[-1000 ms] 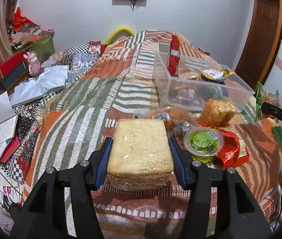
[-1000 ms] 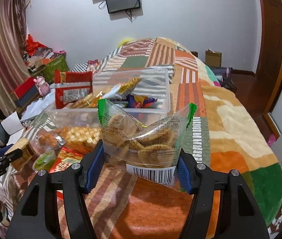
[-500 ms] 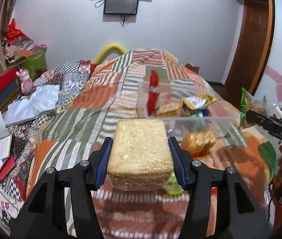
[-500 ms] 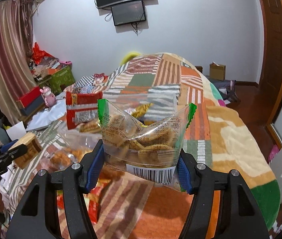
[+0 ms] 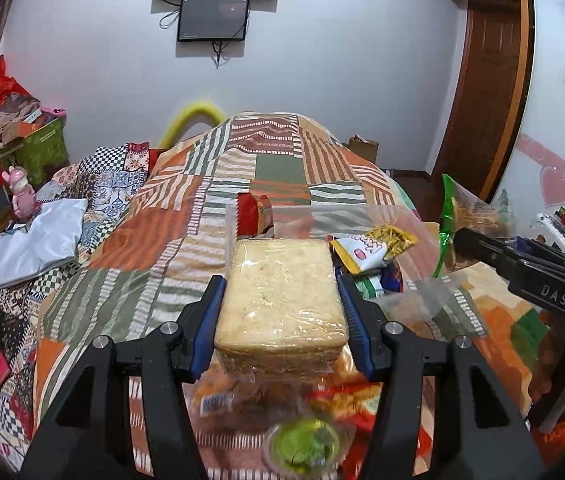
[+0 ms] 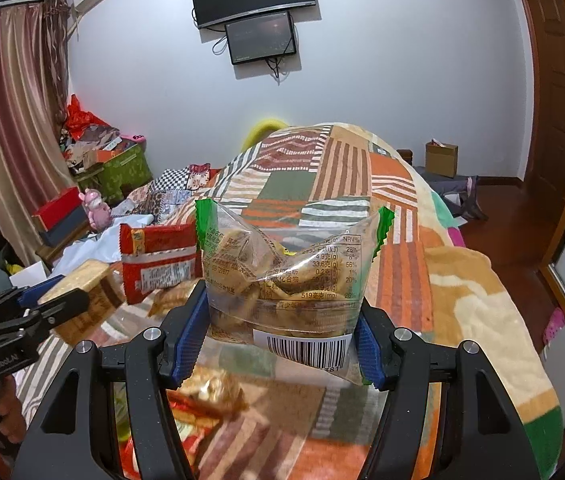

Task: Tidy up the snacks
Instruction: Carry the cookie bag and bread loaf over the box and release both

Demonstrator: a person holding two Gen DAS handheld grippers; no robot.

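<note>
My left gripper (image 5: 280, 320) is shut on a plastic-wrapped block of pale crackers (image 5: 280, 292), held in the air just before the clear plastic bin (image 5: 414, 220). The bin holds a red packet (image 5: 248, 216) and a yellow and white bag (image 5: 370, 248). My right gripper (image 6: 282, 340) is shut on a clear bag of biscuits with green edges (image 6: 286, 276), lifted above the bed. That bag also shows at the right in the left wrist view (image 5: 470, 216). Loose snacks lie below: a green jelly cup (image 5: 306, 444) and orange packets (image 5: 218, 396).
A striped patchwork blanket (image 5: 154, 240) covers the bed. Quilts, papers and boxes (image 5: 22, 216) crowd the left side. A wooden door (image 6: 554, 120) and floor are to the right. Two screens (image 6: 258, 12) hang on the far wall.
Both grippers have risen with their loads and tilted up. The left has moved closer to the bin, so the cracker block now hangs at its near wall and loose snacks sit lower in view.
</note>
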